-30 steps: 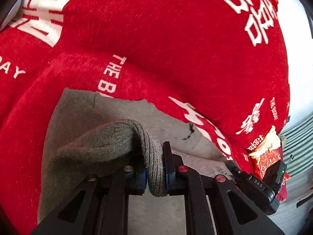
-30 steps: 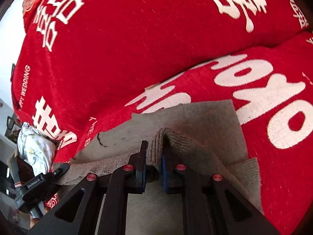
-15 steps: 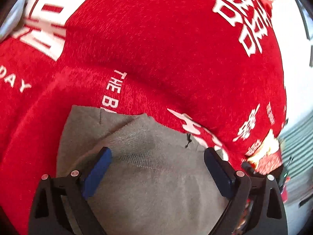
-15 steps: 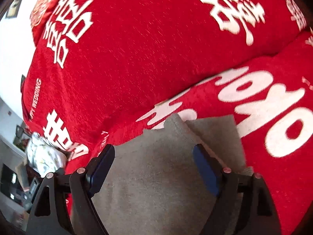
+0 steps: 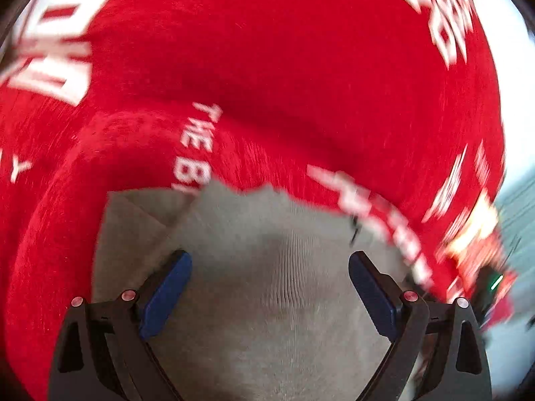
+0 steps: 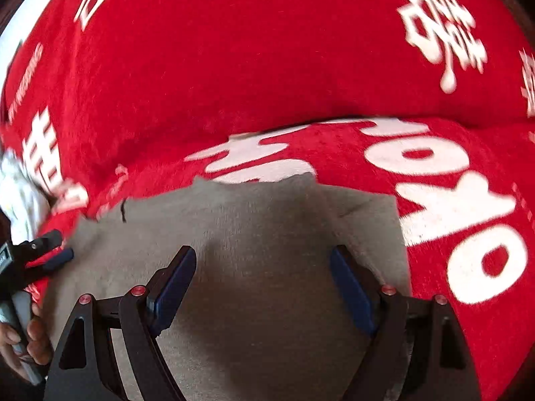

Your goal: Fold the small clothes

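Hovering over the grey knit garment (image 5: pixel 267 284), the left hand-held gripper (image 5: pixel 270 287) has its jaws spread wide, having just been opening, with nothing pinched between the blue pads (image 5: pixel 167 294); the cloth simply lies beneath the gap. The garment rests flat on a red cover (image 5: pixel 284 67) printed with big white characters and lettering, and a ribbed band of knit shows right between the two fingers. Its far edge runs ragged against the red, with a folded layer showing at the upper left corner. The picture is smeared with motion, so fine detail at the right edge is lost.

Over on the other side, the right hand-held gripper (image 6: pixel 262 287) is parted as well, jaws just opened, pads (image 6: pixel 174 284) clear of the fabric and nothing clamped. The same grey garment (image 6: pixel 267 234) fills the space beneath it, spread on the red cover (image 6: pixel 234 67), its right edge lying beside large white lettering. A small dark mark sits near the garment's far left edge.

At the left of the right wrist view, the left hand-held gripper (image 6: pixel 43 250) comes into sight, one blue-padded finger reaching over the garment's left edge, and below it the person's hand (image 6: pixel 23 337) wraps round the handle. A pale, patterned bundle of cloth (image 6: pixel 16 193) lies at the far left, beside the red cover; what it is cannot be told.
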Demonstrator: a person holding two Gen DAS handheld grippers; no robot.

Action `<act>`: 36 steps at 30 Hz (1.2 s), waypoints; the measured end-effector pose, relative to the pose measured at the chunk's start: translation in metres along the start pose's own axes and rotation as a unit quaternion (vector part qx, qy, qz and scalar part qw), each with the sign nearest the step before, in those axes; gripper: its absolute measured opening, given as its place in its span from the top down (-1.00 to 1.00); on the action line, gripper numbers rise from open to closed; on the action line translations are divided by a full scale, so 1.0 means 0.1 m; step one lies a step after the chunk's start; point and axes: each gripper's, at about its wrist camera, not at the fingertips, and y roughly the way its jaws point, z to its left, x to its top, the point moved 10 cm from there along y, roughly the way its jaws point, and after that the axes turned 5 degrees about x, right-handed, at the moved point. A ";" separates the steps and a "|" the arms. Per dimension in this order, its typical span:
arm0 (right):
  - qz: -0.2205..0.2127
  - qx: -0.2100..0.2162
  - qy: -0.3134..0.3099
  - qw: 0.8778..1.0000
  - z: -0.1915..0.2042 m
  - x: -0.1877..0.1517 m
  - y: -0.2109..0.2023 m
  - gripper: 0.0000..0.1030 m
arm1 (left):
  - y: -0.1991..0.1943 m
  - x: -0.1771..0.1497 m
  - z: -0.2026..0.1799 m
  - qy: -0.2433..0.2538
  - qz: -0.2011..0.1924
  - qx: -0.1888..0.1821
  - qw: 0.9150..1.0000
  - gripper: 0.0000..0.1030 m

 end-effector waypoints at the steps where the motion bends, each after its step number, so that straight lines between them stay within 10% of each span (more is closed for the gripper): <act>1: -0.006 0.006 0.006 1.000 -0.02 0.01 -0.02 -0.65 | -0.04 0.05 0.05 -0.017 -0.010 -0.007 1.000 -0.86; 7: -0.008 0.000 0.008 1.000 -0.01 0.02 -0.06 -0.65 | -0.24 0.05 0.07 -0.053 -0.030 -0.018 0.998 -0.86; 12: -0.073 -0.021 -0.049 0.996 0.36 -0.10 -0.54 -0.81 | -0.51 -0.44 -0.39 0.075 -0.033 0.017 0.996 -0.86; 16: -0.032 -0.017 -0.097 0.995 0.68 -0.57 -0.48 -0.84 | -0.40 -0.91 -0.48 0.180 -0.022 0.106 0.978 -0.86; 22: -0.003 -0.073 -0.150 0.986 0.53 -0.86 -0.48 -0.99 | -0.49 -1.12 -0.24 0.194 -0.035 0.161 0.967 -0.86; 28: -0.028 -0.089 -0.109 0.990 0.51 -0.96 -0.94 -1.00 | -0.85 -1.43 -0.31 0.151 -0.040 0.099 0.983 -0.86; 36: -0.012 -0.065 -0.177 0.982 0.79 -1.53 -0.77 -0.99 | -0.90 -1.81 -0.12 0.196 -0.044 0.148 0.968 -0.86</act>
